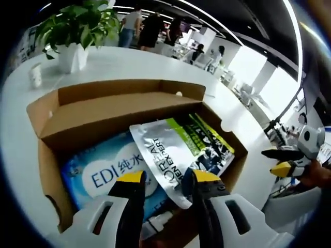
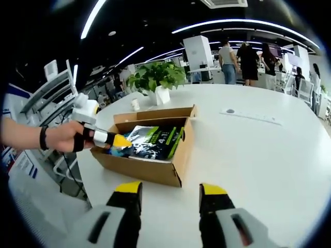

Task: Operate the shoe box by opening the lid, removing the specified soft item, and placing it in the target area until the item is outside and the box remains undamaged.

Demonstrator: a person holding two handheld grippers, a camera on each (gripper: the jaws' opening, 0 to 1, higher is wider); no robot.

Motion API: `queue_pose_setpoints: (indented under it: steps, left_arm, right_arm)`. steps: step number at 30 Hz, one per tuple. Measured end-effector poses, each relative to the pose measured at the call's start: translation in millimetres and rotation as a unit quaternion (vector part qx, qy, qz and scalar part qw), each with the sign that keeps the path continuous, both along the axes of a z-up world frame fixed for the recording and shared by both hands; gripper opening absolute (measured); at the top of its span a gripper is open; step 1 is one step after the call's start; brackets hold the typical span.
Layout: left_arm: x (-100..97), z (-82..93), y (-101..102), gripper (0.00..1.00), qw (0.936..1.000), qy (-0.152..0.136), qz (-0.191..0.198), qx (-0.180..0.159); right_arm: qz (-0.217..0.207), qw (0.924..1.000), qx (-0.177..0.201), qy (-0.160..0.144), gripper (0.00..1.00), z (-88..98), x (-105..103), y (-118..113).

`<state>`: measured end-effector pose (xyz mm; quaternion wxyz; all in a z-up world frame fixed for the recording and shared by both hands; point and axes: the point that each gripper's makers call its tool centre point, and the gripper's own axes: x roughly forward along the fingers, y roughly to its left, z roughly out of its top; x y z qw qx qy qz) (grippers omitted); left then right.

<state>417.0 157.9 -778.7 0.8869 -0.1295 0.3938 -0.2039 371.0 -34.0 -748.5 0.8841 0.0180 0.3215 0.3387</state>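
Two views were examined, the left gripper view first. Here the left hand-held gripper (image 1: 168,182) sits at the open top of the box (image 1: 77,121), its yellow-tipped jaws narrowly apart on either side of the lower edge of a silver sachet (image 1: 163,155); whether they actually pinch it cannot be told. The sachet lies tilted inside the box, over a blue pack (image 1: 103,173) and beside a green and black pack (image 1: 209,147). The lid (image 1: 119,93) is folded back and stands up behind the opening. The box rests on a white counter (image 1: 155,64), with a potted plant (image 1: 77,31) and a small cup (image 1: 35,75) further back. The right hand-held gripper (image 1: 282,161) enters at the right edge, well clear of the box. People (image 1: 150,28) stand in the background. In the right gripper view, the right hand-held gripper (image 2: 170,192) hangs over bare counter (image 2: 258,155) near the box (image 2: 150,168), jaws wide apart with nothing between them. The left hand-held gripper (image 2: 121,140), held in a hand (image 2: 64,137), reaches into the box from the left, its tip at the packs; its jaw gap cannot be judged here. The plant (image 2: 155,77) stands behind the box.
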Motion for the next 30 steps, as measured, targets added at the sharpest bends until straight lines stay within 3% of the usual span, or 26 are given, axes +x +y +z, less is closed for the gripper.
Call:
queue_pose_setpoints:
  steps: [5,9,30]
  left_arm:
    - [-0.9,-0.2,-1,0.23,0.9998,0.008,0.015,-0.011]
    - [-1.6,1.4,0,0.03,0.9998,0.002,0.021,-0.002]
    - [-7.1,-0.3,21,0.00,0.9995,0.001,0.027,0.018]
  right_arm:
    - [0.002,1.0000,0.001,0.003,0.41,-2.1,-1,2]
    - [0.007,1.0000,0.001,0.002,0.41,-1.0,-1,7]
    - [0.030,0.9995,0.006,-0.004,0.41,7.6,12,37]
